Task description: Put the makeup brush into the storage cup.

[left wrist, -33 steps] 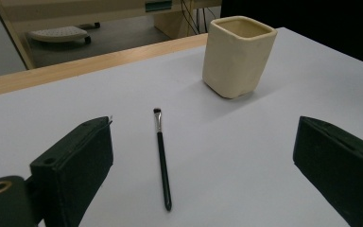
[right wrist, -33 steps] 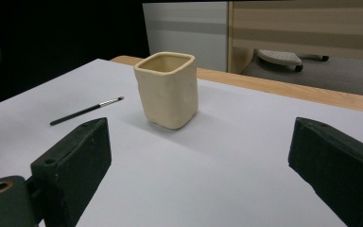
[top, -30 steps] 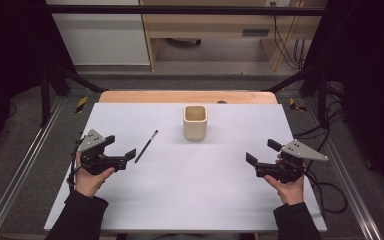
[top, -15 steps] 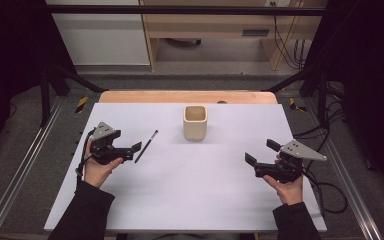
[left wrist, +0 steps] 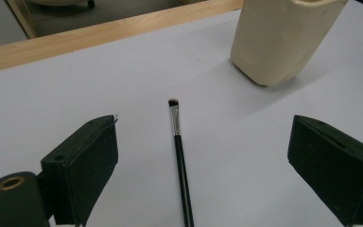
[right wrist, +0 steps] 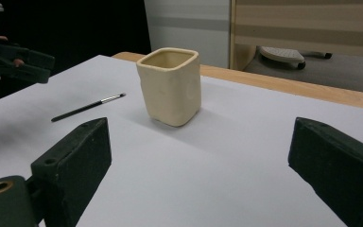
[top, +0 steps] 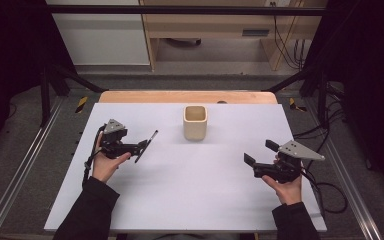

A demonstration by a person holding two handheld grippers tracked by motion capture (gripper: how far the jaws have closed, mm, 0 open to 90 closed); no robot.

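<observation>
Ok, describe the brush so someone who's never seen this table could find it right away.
On the white table, look left of the cream cup. The brush lies flat there, between the left tool's open jaws. It is thin and black with a silver ferrule, unlike the squat cup.

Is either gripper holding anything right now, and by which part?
Nothing is held. The left gripper jaws stand open either side of the brush; the right gripper is open too.

A white table [top: 180, 200] with a wooden far edge [top: 187, 97] stands on a grey floor [top: 20, 165]. At 12 o'clock sits a wooden desk [top: 210, 22], at 11 a white cabinet [top: 97, 32]. Cables [top: 280, 35] hang at 1 o'clock; both sides lie dark.
</observation>
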